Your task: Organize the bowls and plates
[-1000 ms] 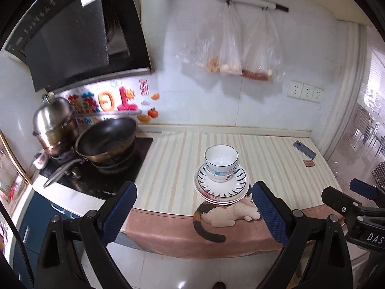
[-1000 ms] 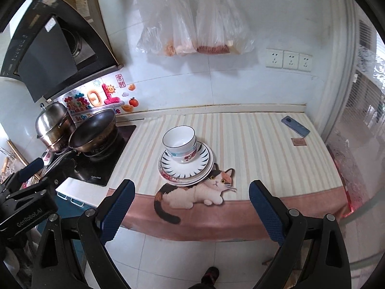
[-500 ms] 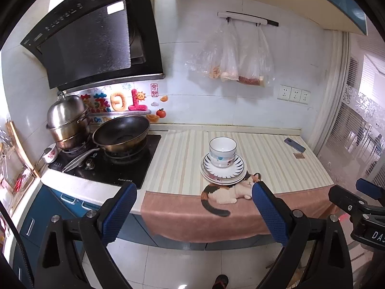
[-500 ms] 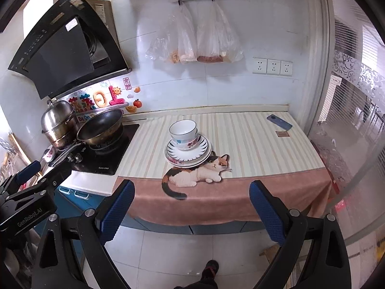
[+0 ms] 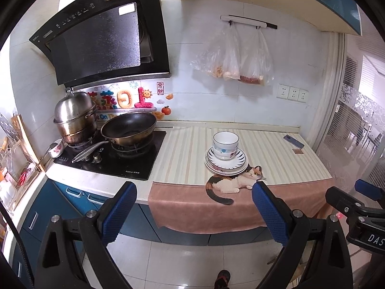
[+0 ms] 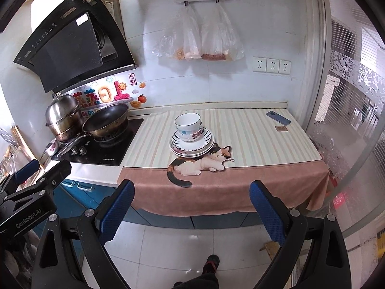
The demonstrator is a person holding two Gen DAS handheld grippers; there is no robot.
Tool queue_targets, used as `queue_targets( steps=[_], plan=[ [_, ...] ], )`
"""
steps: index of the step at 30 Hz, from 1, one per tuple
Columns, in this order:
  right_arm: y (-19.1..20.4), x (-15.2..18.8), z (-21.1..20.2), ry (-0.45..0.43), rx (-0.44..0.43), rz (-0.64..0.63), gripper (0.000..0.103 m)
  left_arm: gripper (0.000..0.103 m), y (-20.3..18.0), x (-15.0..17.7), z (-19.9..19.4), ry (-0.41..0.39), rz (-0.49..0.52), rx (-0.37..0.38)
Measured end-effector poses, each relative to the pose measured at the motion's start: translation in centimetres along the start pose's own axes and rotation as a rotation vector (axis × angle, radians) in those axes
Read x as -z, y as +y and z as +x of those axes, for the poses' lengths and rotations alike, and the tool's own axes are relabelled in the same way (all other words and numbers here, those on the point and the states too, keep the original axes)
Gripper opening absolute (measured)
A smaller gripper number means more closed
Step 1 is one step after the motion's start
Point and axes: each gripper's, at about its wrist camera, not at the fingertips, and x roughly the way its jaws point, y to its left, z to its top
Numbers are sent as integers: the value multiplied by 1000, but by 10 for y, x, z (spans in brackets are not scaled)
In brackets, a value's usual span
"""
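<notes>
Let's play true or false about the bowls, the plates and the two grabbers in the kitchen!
1. The bowls sit stacked on top of the plates. True.
2. The left gripper is squeezing a bowl. False: it is open, holding nothing, back from the counter.
3. The right gripper is open. True.
4. The plates lie in the wok. False: they rest on the striped mat, partly over the cat picture.
5. A phone lies on the mat's far right. True.

Your left gripper (image 5: 193,201) and right gripper (image 6: 191,200) have black frames, silver screws and textured blue pads (image 6: 264,213); your shoe (image 6: 210,262) is dark with red.
</notes>
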Motion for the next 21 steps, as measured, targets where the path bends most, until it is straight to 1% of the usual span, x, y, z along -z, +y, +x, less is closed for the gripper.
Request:
queue_targets(
  steps=[9,13,21],
  plan=[
    [1,3,-4,13,6,-9,98,98,0,6,-7,-3,-3,-14],
    [-2,3,-7,9,9,-8,98,98,-2,8,-9,3,3,-22],
    [-9,0,-7,1,7,-3,99,98,-7,8,-16,-14,18,-22]
  ],
)
